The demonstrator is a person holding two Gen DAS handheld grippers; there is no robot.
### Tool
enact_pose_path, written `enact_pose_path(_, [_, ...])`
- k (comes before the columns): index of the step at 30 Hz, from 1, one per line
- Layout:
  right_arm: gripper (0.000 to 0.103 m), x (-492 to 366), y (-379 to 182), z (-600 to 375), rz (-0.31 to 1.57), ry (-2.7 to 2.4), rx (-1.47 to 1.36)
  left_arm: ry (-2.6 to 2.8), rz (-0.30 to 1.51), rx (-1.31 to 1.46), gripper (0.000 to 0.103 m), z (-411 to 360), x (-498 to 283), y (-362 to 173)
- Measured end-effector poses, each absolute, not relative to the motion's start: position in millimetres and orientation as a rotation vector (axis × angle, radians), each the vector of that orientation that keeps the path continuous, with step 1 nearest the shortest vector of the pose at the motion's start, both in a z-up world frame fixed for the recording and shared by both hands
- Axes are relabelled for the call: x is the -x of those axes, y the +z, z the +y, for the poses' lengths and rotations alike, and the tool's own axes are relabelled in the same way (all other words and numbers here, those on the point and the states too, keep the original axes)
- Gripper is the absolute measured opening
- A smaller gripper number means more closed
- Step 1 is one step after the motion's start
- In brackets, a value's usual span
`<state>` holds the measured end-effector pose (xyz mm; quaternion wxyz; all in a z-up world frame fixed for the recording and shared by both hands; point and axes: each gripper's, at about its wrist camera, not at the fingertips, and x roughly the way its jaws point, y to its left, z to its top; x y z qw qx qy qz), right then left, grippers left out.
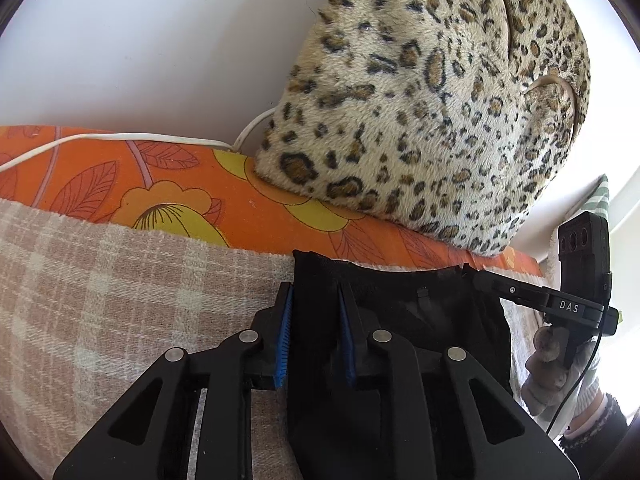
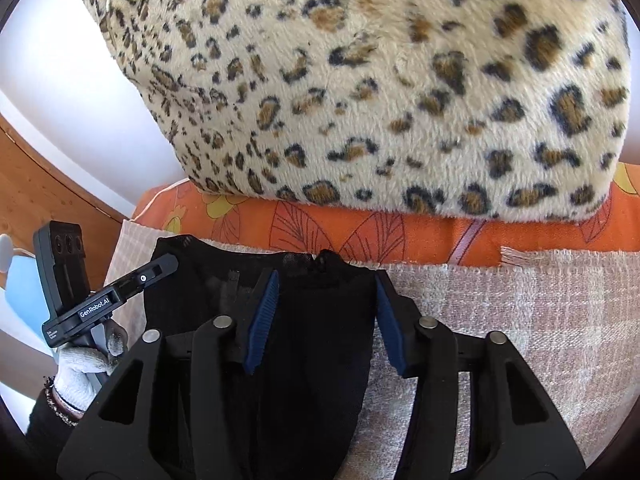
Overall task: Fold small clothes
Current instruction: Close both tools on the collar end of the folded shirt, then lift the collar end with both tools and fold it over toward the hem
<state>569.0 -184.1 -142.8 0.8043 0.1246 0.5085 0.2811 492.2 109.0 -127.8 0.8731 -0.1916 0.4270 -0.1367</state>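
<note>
We had both grippers down at the near edge of the black garment [image 1: 400,308], one at each end of it. The left gripper [image 1: 316,320] had its blue pads drawn in narrow over the garment's left edge; dark cloth lay between them, though whether the pads actually pinched it we could not tell. The right gripper [image 2: 324,312] stood at a middling width, straddling a raised fold of the same cloth near its right end, with the pads seemingly not yet pressing.

The garment lay straight ahead of both tools, its long axis running across from one gripper to the other, its far hem toward the cushion. Each hand was near its own corner, so neither had to reach across. We judged the coming move to be a lift of the near edge and a fold away from us, which would need both corners held firmly and raised together.

Under the garment was a pale checked woven cloth [image 1: 120,300]. Beyond that ran an orange flowered sheet [image 1: 180,184], with a white cable [image 1: 120,138] trailing over its far edge. A leopard-print plush cushion [image 1: 432,112] sat on the sheet, close behind the garment, against a white wall [image 1: 160,40].
</note>
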Motion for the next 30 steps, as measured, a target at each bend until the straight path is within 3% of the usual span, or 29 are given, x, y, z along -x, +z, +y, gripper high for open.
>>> enact_pose_path(3, [0.014, -563.9, -141.0, -170.8, 1.093, 0.593, -0.203, -0.295, 0.888, 0.389, 0.005, 104.0, -493.0, -128.4])
enact_pose_path(6, [0.010, -559.9, -136.5, -168.7, 1.082, 0.579, -0.206, -0.320, 0.867, 0.405, 0.004, 103.5, -490.5, -123.3])
enact_pose_path(30, [0.008, -460.1, -21.9, -177.4, 0.956, 0.645, -0.139, -0.425, 0.768, 0.363, 0.002, 80.7, -397.9, -29.4])
